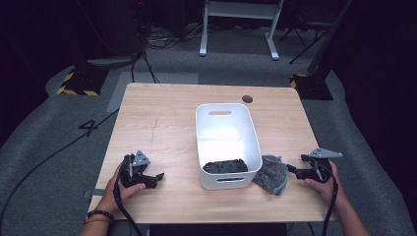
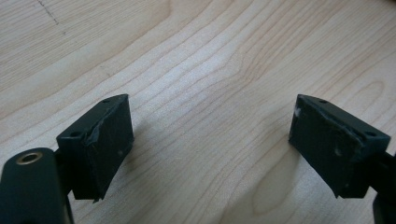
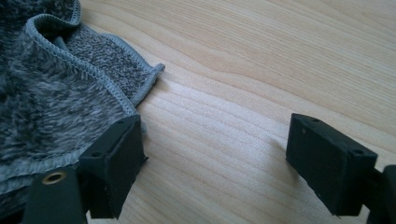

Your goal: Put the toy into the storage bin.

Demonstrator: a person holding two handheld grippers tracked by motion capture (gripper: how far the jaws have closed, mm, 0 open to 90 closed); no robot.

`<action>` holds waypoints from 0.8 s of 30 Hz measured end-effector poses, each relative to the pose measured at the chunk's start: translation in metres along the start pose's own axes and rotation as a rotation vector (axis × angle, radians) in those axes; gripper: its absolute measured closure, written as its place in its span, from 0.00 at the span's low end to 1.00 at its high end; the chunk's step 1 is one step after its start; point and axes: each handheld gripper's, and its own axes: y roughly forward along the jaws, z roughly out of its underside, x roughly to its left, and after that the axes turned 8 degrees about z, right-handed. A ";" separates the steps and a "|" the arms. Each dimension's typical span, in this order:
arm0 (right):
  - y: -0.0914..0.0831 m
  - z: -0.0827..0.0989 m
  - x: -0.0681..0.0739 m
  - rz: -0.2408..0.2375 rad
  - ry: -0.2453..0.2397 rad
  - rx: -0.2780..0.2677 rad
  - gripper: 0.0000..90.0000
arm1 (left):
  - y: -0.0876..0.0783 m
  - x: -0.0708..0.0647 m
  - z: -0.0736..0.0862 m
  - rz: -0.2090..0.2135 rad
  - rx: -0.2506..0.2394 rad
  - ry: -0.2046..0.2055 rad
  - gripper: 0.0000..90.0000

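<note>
On the left side of the wooden table (image 1: 162, 123), the left gripper (image 1: 156, 178) sits low in the person's left hand, its jaws released and spread with nothing but bare wood grain between the pads (image 2: 109, 140). In the centre stands a white bin (image 1: 251, 142) with slot handles cut into its end walls; a dark, flat, perforated item (image 1: 225, 166) lies on the bin floor against the near wall, and the remainder of the interior looks empty. What that item is cannot be told from here. Just right of the bin, touching its near right corner, lies a crumpled grey cloth (image 1: 272, 173), fleecy with a stitched hem. Further right, the right gripper (image 1: 292, 169) is held level in the person's right hand and points at the cloth. Its jaws are likewise released: one pad (image 3: 122, 158) sits at the cloth edge (image 3: 84, 79), the other stands clear over bare table, and no fabric is pinched. The step in hand appears to be the approach to grasp the cloth. The next move probably calls for advancing the right gripper until a fold lies between both pads, then clamping, then lifting toward the bin.
</note>
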 end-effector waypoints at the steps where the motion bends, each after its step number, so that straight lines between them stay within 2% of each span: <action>1: 0.000 0.000 0.000 0.000 -0.001 -0.001 0.21 | 0.000 0.000 0.000 0.000 0.000 0.000 0.15; 24: 0.000 0.000 0.001 0.005 0.000 -0.001 0.21 | 0.001 0.000 -0.001 0.000 0.000 -0.002 0.15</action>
